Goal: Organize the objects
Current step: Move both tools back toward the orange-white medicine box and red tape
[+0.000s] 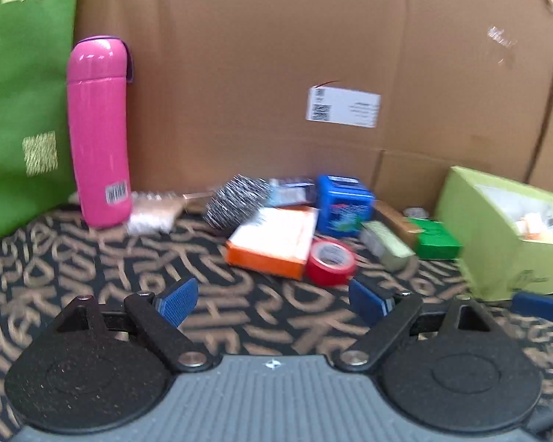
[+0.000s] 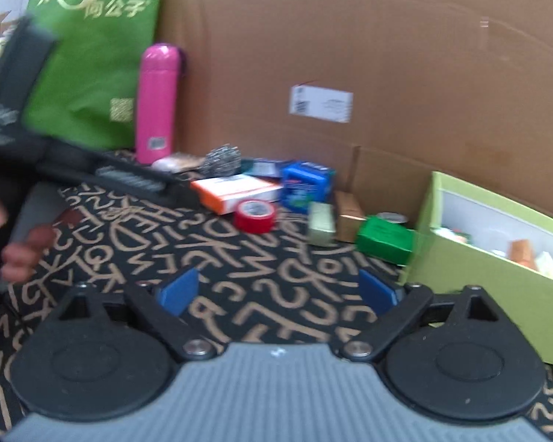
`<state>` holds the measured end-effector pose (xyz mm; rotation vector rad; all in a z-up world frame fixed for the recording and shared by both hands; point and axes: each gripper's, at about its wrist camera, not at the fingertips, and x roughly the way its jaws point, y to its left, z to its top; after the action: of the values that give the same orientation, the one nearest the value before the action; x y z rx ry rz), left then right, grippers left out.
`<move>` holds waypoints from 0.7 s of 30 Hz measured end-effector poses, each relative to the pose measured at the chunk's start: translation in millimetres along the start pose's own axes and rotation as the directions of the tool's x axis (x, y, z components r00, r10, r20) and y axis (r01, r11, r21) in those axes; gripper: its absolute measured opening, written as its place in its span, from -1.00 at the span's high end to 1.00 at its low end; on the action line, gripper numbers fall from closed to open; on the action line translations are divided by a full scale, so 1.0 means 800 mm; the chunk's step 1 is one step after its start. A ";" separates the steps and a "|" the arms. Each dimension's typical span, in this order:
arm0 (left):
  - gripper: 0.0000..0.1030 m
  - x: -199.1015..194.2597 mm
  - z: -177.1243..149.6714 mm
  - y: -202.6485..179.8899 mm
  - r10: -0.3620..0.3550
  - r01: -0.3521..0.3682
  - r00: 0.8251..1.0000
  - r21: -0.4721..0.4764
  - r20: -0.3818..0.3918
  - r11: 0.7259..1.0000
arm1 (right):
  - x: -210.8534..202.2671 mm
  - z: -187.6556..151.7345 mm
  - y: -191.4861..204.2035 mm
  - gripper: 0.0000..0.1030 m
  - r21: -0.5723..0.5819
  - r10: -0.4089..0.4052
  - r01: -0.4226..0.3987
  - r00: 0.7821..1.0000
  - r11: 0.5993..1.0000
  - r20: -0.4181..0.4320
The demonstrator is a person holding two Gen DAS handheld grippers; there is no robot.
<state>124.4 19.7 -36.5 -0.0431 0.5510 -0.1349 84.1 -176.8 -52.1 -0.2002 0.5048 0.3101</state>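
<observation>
At the bottom of both views my tools sit low over the black cloth with tan letters (image 1: 92, 258). My left gripper (image 1: 272, 300) has its blue pads spread wide with nothing between them, and my right gripper (image 2: 278, 293) is just as wide and empty.

Just past the left pads, near the frame's centre, lies the red tape roll (image 1: 331, 262), touching the orange-edged box (image 1: 272, 243). I judge the roll light, stiff and a bit slick; I would pinch it across the ring wall rather than the outside curve. The box looks like light card and should be taken across its short sides.

Behind them sit the steel scourer (image 1: 236, 200), springy and snaggy, and the blue box (image 1: 344, 204). Further right are a pale green bar (image 1: 385, 245) and a dark green packet (image 1: 437, 239).

At the right edge stands the open lime-green box (image 2: 461, 261), already holding items, probably the destination. At upper left the pink flask (image 1: 97, 129) stands upright, smooth and likely heaviest, against the cardboard wall (image 1: 276, 55).
</observation>
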 end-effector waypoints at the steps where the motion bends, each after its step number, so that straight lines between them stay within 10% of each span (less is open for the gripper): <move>1: -0.79 0.012 0.002 0.004 0.008 -0.008 1.000 0.018 0.002 1.000 | 0.004 0.001 0.003 -0.68 0.007 0.010 -0.009 1.000 1.000 -0.003; 12: -0.66 0.106 0.024 0.023 -0.070 0.068 0.993 -0.024 -0.099 0.997 | 0.050 0.014 -0.006 -0.41 0.049 0.039 -0.036 0.998 0.998 -0.054; 21: -0.54 0.084 0.011 0.037 -0.131 0.131 0.987 -0.011 -0.089 0.991 | 0.151 0.041 -0.018 -0.19 0.038 0.083 -0.079 0.988 0.996 -0.131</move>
<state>188.9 39.8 -66.0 -0.0783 0.6385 -0.2649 203.7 -152.7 -83.0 -0.1694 0.6503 0.3694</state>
